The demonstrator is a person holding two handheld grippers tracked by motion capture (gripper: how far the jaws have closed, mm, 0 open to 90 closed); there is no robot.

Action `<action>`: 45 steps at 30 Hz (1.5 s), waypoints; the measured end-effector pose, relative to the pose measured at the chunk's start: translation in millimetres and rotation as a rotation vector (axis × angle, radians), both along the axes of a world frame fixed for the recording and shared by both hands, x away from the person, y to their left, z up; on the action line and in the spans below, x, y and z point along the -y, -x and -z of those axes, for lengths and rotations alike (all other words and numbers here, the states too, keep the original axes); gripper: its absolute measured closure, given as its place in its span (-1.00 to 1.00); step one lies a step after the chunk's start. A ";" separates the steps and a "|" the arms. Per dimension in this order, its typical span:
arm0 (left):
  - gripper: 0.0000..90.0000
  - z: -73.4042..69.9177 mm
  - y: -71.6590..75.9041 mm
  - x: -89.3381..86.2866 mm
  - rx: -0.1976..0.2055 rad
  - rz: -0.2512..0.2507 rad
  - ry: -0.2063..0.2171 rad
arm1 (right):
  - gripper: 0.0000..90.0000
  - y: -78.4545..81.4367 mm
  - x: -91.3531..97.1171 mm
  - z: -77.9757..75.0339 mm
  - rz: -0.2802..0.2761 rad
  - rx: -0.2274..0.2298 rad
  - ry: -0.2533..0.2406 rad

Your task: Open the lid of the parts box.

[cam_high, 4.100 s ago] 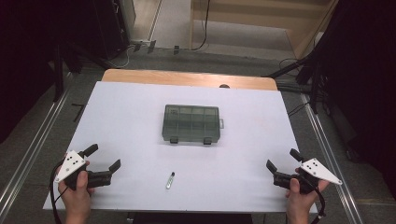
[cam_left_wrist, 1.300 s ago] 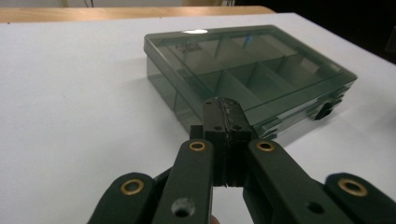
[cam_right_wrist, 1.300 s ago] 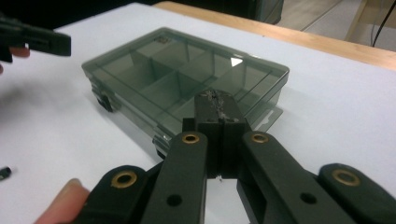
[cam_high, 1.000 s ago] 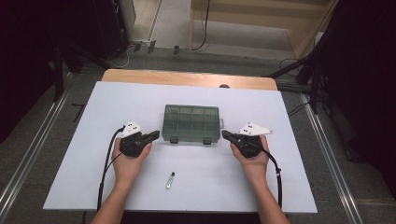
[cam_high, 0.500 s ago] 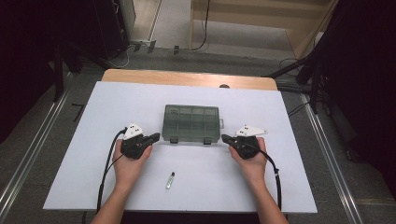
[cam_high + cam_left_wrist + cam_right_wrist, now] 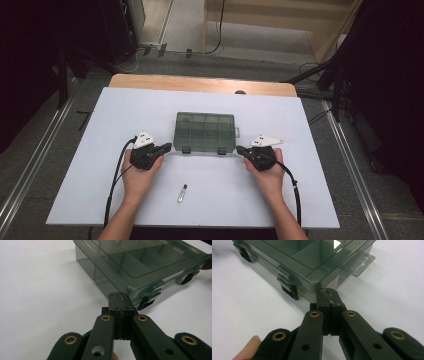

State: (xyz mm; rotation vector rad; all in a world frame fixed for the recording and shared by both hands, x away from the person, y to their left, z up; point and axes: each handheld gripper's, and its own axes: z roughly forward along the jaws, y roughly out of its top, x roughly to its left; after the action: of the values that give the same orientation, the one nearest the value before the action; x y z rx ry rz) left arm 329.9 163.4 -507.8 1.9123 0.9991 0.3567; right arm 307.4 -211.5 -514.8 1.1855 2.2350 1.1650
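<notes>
A flat, see-through grey-green plastic box with little compartments (image 6: 205, 131) lies in the middle of the white table (image 6: 100, 150), its lid down. Its long side runs left to right, and its two dark latches (image 6: 186, 149) face the person.

The left claw (image 6: 167, 146) sits at the box's near left corner. The right claw (image 6: 239, 149) sits at the near right corner. So the box lies between the two claws, and each hand is just as close to its own end. Both claws are clenched tight with nothing inside them.

In the left gripper view, the clenched tip (image 6: 119, 302) is just beside a latch (image 6: 147, 300). In the right gripper view, the tip (image 6: 327, 298) almost touches the box corner (image 6: 329, 283).

A small pale tube-shaped thing (image 6: 182, 193) lies nearer the person, well apart from the box.
</notes>
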 end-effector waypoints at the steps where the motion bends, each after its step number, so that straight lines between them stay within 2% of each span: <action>1: 0.99 0.0 -0.2 0.0 -0.002 0.002 -0.002 | 1.00 -0.1 -0.3 0.3 -0.001 -0.002 0.005; 22: 0.99 0.4 -1.2 2.2 -0.013 0.033 -0.012 | 1.00 1.1 -2.0 0.6 -0.002 0.000 0.024; 45: 0.99 0.3 -2.7 -0.8 -0.027 0.047 0.022 | 1.00 2.9 -1.4 -3.4 -0.012 0.008 -0.001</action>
State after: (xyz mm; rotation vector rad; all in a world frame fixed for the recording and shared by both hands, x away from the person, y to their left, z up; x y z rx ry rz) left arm 332.6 164.2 -508.1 1.9218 0.9699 0.2923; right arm 304.5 -210.1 -511.4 1.1673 2.2387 1.1738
